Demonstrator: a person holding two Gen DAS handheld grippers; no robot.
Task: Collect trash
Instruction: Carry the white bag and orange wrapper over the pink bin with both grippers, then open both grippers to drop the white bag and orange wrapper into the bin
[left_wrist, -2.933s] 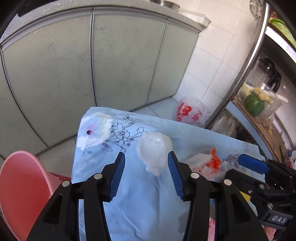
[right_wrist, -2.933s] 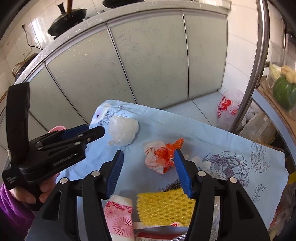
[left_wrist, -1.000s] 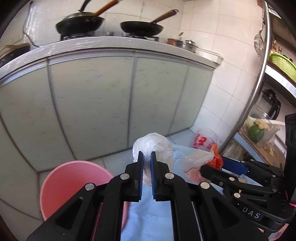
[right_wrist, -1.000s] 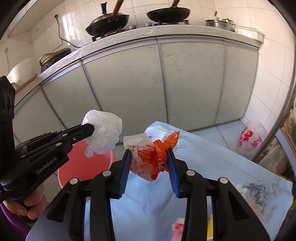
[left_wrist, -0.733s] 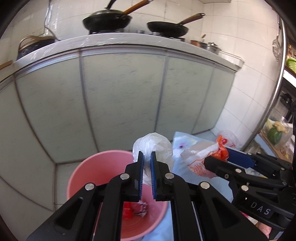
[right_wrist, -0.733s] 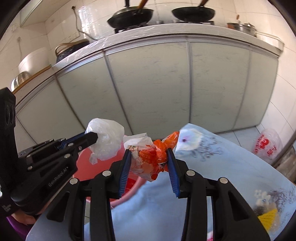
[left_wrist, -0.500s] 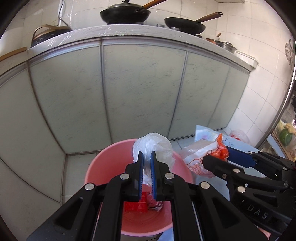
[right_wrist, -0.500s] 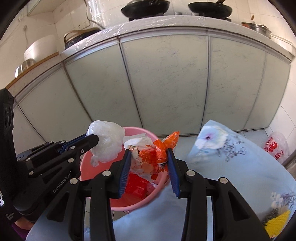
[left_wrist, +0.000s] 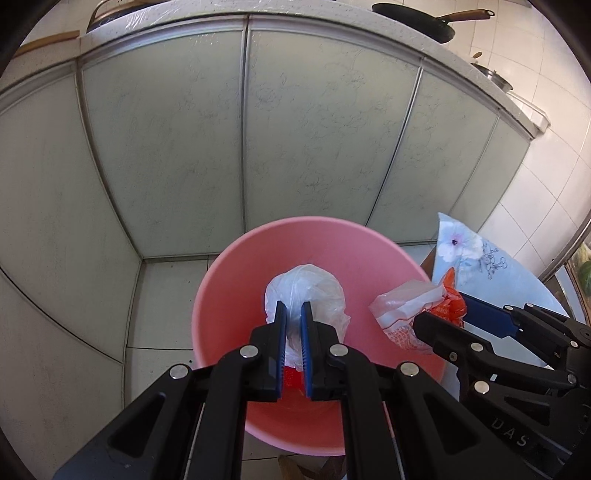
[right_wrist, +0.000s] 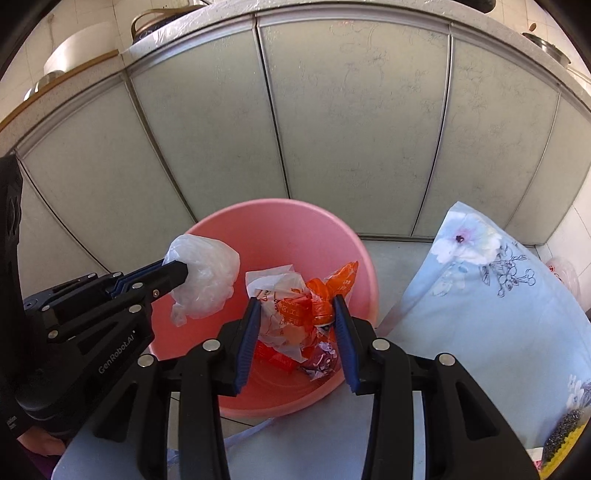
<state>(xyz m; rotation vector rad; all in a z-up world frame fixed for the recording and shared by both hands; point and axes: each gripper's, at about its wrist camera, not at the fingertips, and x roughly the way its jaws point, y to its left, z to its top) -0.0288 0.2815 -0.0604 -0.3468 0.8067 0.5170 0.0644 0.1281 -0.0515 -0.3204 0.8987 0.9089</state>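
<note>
I've got both bits of trash over the bin now. The white plastic bag wad (left_wrist: 308, 295) is pinched in my left gripper (left_wrist: 291, 321), jaws clenched nearly together on its near edge, and it hangs above the open mouth of the pink bucket (left_wrist: 221, 295), roughly mid-bucket in the left wrist view. In the right wrist view the same wad (right_wrist: 205, 282) sits over the bucket's left rim area, so I'd judge it's inside the opening but not by much on that side.

The orange-and-white wrapper bag (right_wrist: 295, 310) is grasped by my right gripper (right_wrist: 295, 319), jaws wider apart w/ the crumpled plastic filling the gap betw. them. It's held above the bucket interior (right_wrist: 280, 229), right of the white wad.

Down in the bucket there's already stuff: red wrapper pieces (right_wrist: 275, 356) and a purplish scrap at the bottom, so part of the collecting is done. I can't tell exactly how many items.

What's left, as I read it: let go of both pieces so they drop in, approx. straight down. Then more waits on the tabletop w/ the blue floral cloth (right_wrist: 480, 295) at right; at its near right corner I see a yellow mesh thing (right_wrist: 561, 446) and a dark speckled patch, prob. more trash to fetch. So I'd call it around halfway, not near finished.
</note>
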